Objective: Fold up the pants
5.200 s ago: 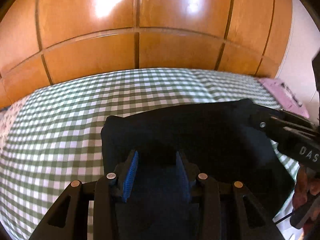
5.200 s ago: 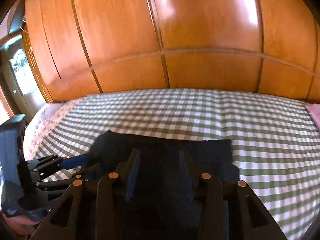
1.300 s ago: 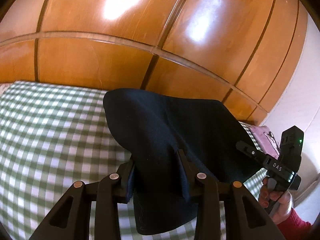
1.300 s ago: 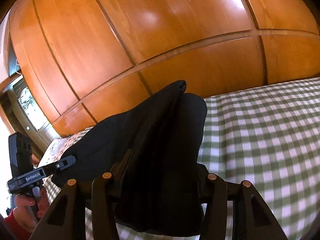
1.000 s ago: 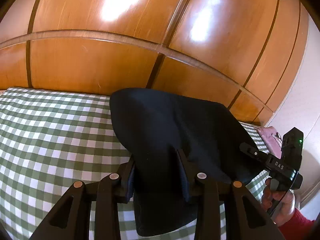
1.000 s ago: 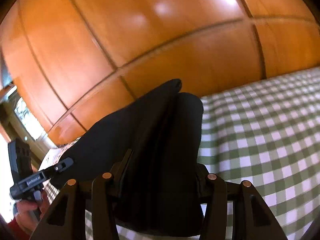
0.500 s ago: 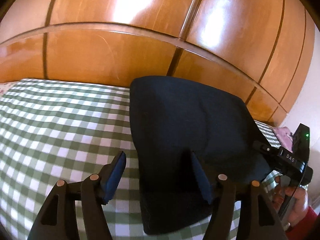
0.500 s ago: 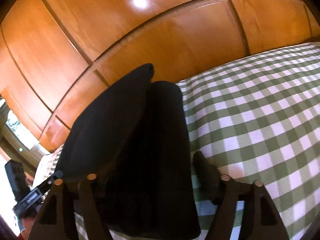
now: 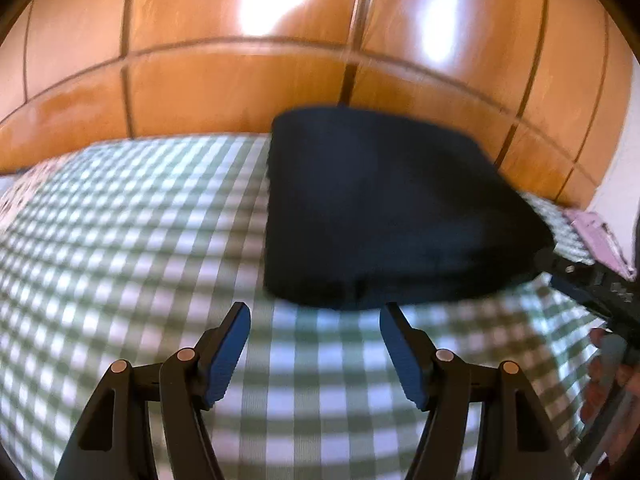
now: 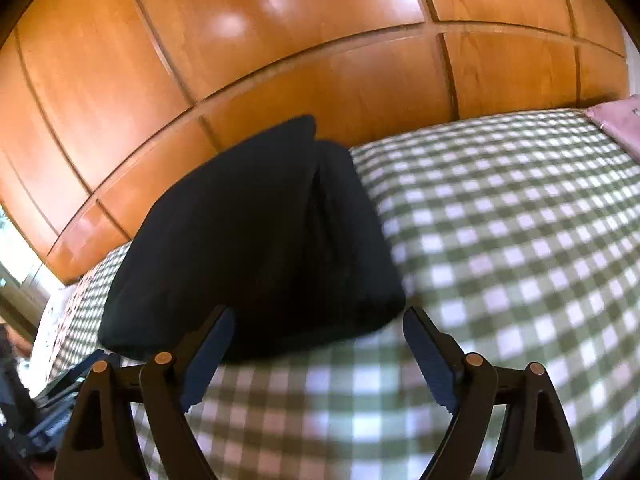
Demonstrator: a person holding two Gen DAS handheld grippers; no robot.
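Note:
The dark navy pants (image 9: 384,208) lie folded into a thick rectangular bundle on the green-and-white checked bed cover (image 9: 132,240). They also show in the right wrist view (image 10: 260,248). My left gripper (image 9: 314,312) is open and empty, its blue pads just short of the bundle's near edge. My right gripper (image 10: 318,316) is open and empty, also just in front of the bundle. The right gripper's body shows at the right edge of the left wrist view (image 9: 592,284), close to the bundle's corner.
A glossy wooden panelled wall (image 9: 304,68) rises behind the bed. A pink item (image 9: 600,236) lies at the bed's far right, also in the right wrist view (image 10: 620,120). Checked cover (image 10: 520,240) stretches to the right of the pants.
Both grippers have opened and let go of the pants, then pulled back toward me. The folded bundle now rests on the bed.

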